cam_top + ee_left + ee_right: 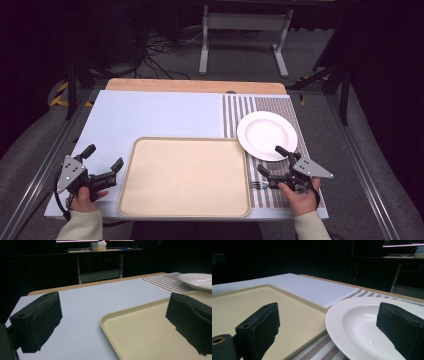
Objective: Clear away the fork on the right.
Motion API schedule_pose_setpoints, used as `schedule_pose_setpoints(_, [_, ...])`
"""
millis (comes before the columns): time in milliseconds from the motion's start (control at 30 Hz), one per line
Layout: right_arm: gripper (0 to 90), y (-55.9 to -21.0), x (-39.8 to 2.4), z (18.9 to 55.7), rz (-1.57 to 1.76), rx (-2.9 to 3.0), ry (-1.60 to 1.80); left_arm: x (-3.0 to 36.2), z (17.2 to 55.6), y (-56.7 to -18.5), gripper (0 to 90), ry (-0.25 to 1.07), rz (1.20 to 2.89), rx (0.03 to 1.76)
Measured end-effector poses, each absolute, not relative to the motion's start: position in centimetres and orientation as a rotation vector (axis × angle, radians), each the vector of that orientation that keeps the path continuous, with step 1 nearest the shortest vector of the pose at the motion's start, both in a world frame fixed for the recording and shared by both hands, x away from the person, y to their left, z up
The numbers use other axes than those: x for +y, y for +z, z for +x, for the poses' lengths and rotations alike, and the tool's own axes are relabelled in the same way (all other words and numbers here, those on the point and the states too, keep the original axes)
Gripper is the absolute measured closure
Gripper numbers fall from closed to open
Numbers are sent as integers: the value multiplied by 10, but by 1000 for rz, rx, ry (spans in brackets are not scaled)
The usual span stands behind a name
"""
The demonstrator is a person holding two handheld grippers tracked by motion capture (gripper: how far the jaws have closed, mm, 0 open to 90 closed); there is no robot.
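Black fingers (259, 327) wide apart, holding nothing

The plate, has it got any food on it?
Empty. The white plate on the striped mat shows only its bare, shiny inside in the high and right gripper views.

The right gripper (328, 331) has its two black jaws wide apart. Between them are the edge of the white plate (352, 325) and the beige tray (249, 302), on a striped mat (322, 352).
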State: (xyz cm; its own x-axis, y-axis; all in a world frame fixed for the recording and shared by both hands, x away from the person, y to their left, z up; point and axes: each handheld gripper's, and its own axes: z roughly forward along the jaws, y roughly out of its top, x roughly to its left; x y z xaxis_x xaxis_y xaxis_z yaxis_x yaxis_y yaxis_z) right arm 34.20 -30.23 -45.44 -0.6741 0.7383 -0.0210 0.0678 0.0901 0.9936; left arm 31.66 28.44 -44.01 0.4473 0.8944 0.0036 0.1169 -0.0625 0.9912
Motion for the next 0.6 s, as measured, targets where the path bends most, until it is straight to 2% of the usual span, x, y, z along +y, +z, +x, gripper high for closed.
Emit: schedule_pose_setpoints(600, [46, -452, -302, 341, 787, 1845, 1642, 282, 317, -439, 12, 826, 1520, 918])
